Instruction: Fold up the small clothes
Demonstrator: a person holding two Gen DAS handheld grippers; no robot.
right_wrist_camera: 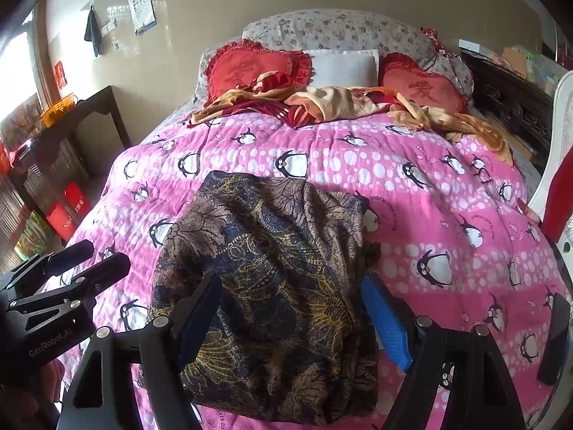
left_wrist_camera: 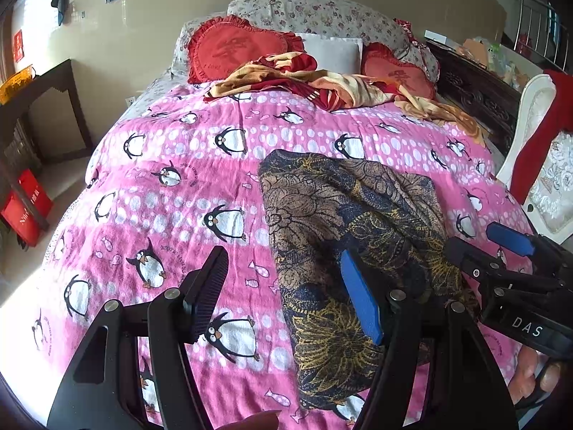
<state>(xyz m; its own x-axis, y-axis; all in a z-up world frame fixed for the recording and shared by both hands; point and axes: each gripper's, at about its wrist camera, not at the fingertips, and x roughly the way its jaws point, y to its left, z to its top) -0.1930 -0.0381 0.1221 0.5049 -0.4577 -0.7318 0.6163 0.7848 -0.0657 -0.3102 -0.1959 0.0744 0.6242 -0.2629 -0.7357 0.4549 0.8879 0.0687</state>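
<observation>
A dark blue, brown and gold patterned garment (left_wrist_camera: 343, 236) lies folded on the pink penguin bedspread (left_wrist_camera: 179, 186); it also shows in the right wrist view (right_wrist_camera: 272, 272). My left gripper (left_wrist_camera: 286, 290) is open and empty, its left finger over the bedspread and its blue-padded right finger over the garment's left part. My right gripper (right_wrist_camera: 297, 319) is open and empty above the garment's near half. The right gripper also shows in the left wrist view (left_wrist_camera: 501, 247), open at the garment's right edge. The left gripper shows in the right wrist view (right_wrist_camera: 86, 261), open at the left.
Red heart cushions (right_wrist_camera: 250, 71), a white pillow (right_wrist_camera: 343, 68) and a crumpled red-and-yellow blanket (right_wrist_camera: 322, 104) lie at the bed's head. A dark side table (right_wrist_camera: 82, 129) and red bags (right_wrist_camera: 68, 211) stand left. A white chair (left_wrist_camera: 537, 165) with red cloth stands right.
</observation>
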